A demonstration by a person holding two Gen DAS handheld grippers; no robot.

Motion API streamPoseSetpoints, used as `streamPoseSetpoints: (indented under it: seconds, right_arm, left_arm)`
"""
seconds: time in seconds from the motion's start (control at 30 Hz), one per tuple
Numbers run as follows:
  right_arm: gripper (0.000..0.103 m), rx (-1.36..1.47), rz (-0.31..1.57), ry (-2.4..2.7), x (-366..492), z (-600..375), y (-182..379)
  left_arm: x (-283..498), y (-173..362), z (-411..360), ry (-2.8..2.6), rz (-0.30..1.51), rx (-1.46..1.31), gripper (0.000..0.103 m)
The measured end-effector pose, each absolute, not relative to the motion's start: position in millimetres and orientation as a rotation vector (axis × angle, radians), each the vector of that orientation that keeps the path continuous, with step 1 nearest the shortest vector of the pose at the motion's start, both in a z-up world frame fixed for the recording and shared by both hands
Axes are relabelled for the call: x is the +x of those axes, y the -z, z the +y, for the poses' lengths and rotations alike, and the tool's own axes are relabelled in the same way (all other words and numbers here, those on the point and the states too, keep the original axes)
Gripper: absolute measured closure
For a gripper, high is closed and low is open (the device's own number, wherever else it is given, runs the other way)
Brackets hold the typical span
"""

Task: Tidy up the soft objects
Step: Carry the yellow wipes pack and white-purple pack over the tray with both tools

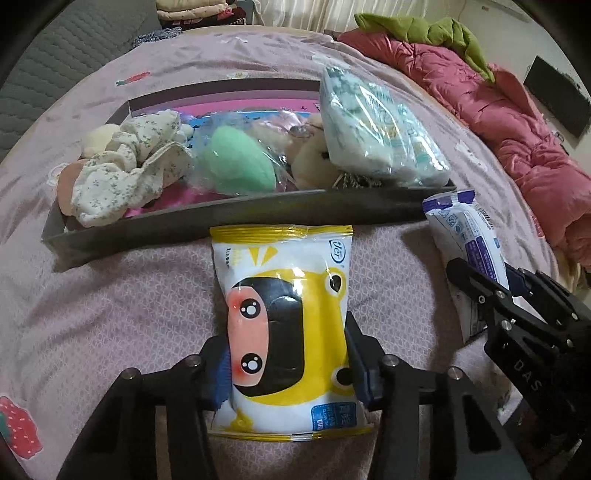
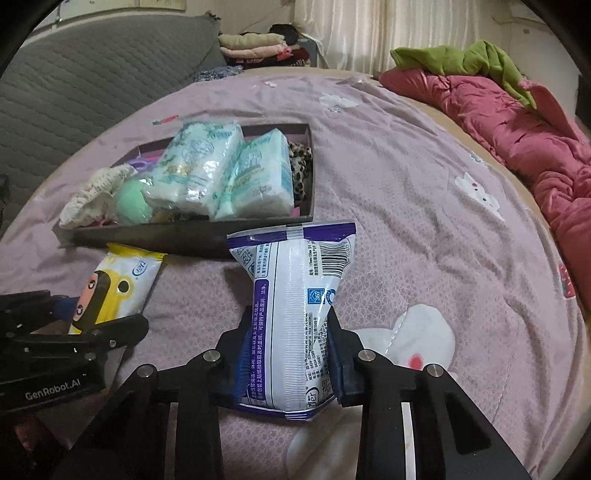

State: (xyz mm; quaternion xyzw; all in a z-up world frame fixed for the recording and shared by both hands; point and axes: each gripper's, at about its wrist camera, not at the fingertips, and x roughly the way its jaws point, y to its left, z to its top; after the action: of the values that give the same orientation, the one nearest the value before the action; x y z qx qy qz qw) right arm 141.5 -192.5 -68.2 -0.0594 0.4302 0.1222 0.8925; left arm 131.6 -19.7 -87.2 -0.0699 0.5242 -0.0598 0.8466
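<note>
A yellow-and-white wipes pack with a cartoon face lies on the pink bedspread, just in front of a dark shallow box. My left gripper is shut on the pack's near half, its blue pads against both sides. To the right, a purple-and-white wipes pack is pinched at its waist by my right gripper, which is shut on it. The box holds a floral cloth, a green soft item in plastic, a plush toy and tissue packs.
A red quilt with a green garment on it runs along the bed's right side. Folded clothes are stacked beyond the bed. A grey quilted cushion stands at the left. Bare bedspread lies right of the box.
</note>
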Motion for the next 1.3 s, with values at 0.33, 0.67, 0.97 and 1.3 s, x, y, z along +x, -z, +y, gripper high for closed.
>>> streamPoseSetpoints:
  seconds: [0.33, 0.67, 0.97, 1.3]
  right_arm:
    - [0.069, -0.089, 0.804, -0.304, 121, -176, 27]
    - [0.069, -0.115, 0.715, -0.363, 122, -123, -16]
    - [0.069, -0.145, 0.663, -0.370, 150, -75, -32]
    - [0.069, -0.120, 0.673, -0.392, 186, -51, -29]
  left_arm:
    - [118, 36, 10, 0.142, 0.999, -0.217, 0.053]
    - [129, 4, 56, 0.074, 0.927, -0.278, 0.053]
    - [149, -1, 93, 0.016, 0.896, -0.304, 0.053]
    - [176, 9, 115, 0.006, 0.886, -0.331, 0.053]
